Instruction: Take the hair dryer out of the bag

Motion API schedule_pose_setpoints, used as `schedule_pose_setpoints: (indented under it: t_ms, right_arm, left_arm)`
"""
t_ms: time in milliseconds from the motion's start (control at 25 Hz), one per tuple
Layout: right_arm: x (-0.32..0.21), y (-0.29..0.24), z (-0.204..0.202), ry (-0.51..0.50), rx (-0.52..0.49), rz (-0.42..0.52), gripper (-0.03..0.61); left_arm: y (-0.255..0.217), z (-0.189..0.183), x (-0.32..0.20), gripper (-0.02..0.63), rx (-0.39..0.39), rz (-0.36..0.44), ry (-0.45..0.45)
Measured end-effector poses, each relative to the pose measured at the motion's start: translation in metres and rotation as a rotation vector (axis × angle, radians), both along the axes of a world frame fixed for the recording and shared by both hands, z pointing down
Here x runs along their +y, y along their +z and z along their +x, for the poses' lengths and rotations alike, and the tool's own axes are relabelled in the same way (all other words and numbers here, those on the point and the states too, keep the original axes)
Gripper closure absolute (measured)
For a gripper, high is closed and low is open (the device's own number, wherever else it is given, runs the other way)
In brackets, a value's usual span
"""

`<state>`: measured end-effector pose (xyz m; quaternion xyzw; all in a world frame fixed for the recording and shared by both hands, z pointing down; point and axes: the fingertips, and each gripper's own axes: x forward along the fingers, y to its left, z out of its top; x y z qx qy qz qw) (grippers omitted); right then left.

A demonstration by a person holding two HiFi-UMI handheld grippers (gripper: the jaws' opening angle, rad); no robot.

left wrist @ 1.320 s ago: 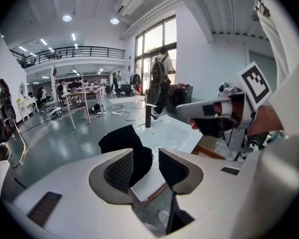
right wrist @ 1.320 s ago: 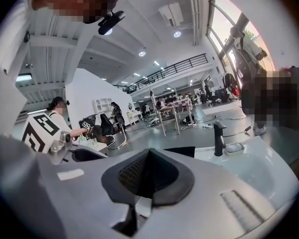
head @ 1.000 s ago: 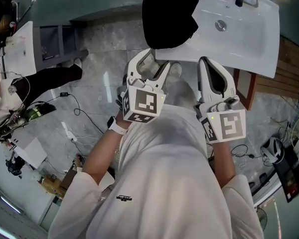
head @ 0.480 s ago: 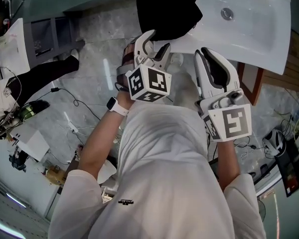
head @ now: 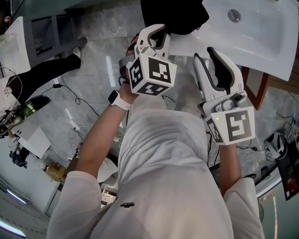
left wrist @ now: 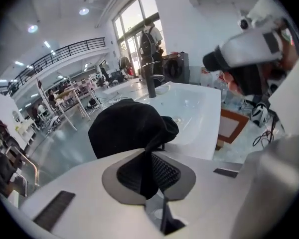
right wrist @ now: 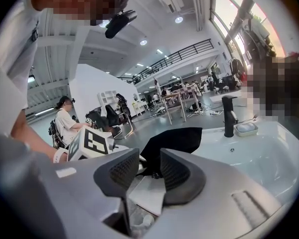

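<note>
Looking down from the head view first: the black bag (head: 174, 6) is slumped on the near edge of the white sink (head: 259, 34), and the left gripper (head: 157, 31) has its nose right at the bag's lower edge. The right gripper (head: 207, 56) hangs just beside it over the sink's front rim, not touching the bag. A second ago the left one sat lower, spread wide and short of the bag; now it's on it. The right one was pressed together then and it's parting now.

Left gripper view: the fingers (left wrist: 167, 172) are closing nearly all the way on a fold of the black fabric, so the bag is pinched.

Right gripper view: fingers opening, roughly half spread, nothing between them, just the bag visible past the gap.

Progress-wise I'd say this has barely started. No hair dryer shows in any view, so presumably it's still inside the bag. Still to do: open the bag, reach in, pull it out.
</note>
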<state>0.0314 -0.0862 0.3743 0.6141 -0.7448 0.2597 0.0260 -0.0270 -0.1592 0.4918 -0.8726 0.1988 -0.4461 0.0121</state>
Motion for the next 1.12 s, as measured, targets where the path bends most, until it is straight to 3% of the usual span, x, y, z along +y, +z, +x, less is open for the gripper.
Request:
schedule_pose_setpoints:
  t_ms: [320,480,840,920,1040,1120]
  right_arm:
    - [-0.015,0.012,-0.003,-0.013,-0.014,-0.014,0.414]
    - [-0.023,0.015,-0.006,-0.027,-0.021,-0.007,0.371]
    - [-0.045,0.031,-0.026,-0.092,-0.036,-0.041,0.368]
    - [-0.052,0.036,-0.028,-0.089,-0.045,-0.051,0.368]
    - [-0.062,0.043,-0.031,-0.085,-0.056,-0.068,0.365]
    - [-0.066,0.048,-0.035,-0.087,-0.058,-0.081,0.365]
  left_arm:
    - [-0.016,0.021,-0.028,0.589,0.072,-0.114,-0.034]
    - [-0.014,0.03,-0.034,0.591,0.07,-0.174,-0.009]
    - [-0.014,0.045,-0.067,0.591,0.086,-0.286,-0.022]
    - [-0.012,0.051,-0.072,0.591,0.099,-0.338,-0.017]
    - [-0.01,0.059,-0.079,0.592,0.143,-0.486,-0.033]
    - [-0.011,0.063,-0.087,0.592,0.145,-0.502,-0.029]
